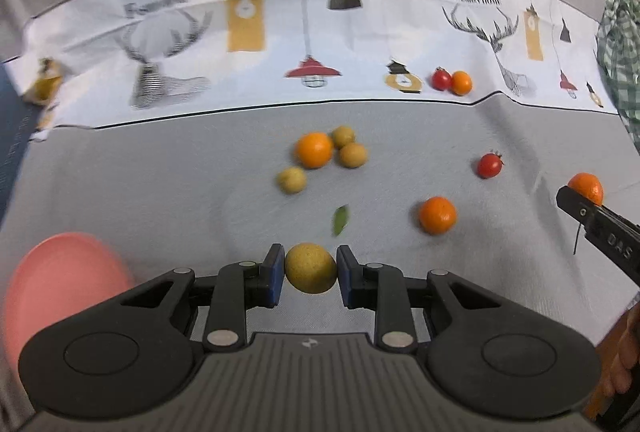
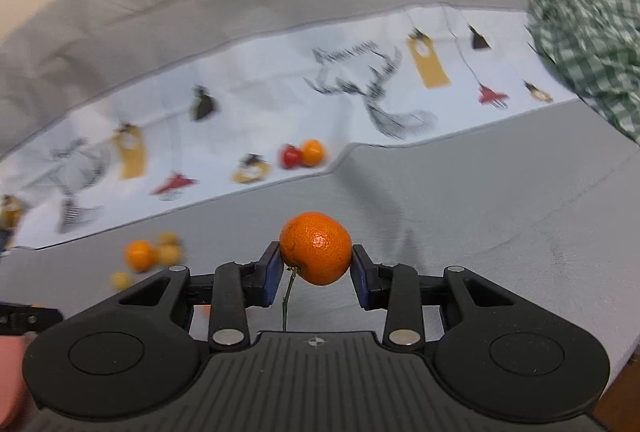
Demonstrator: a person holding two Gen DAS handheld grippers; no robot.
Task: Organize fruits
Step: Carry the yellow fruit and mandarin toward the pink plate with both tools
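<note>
My left gripper is shut on a yellow-brown round fruit, held above the grey cloth. My right gripper is shut on an orange mandarin with a thin green stem hanging below; it also shows at the right edge of the left wrist view as the mandarin. On the cloth lie a mandarin with three yellow-brown fruits around it, a lone mandarin, a cherry tomato, and a tomato and small orange fruit pair on the printed band.
A pink plate sits at the lower left. A green leaf lies on the grey cloth. A green checked cloth is bunched at the far right. A wrapped yellowish object rests at the far left edge.
</note>
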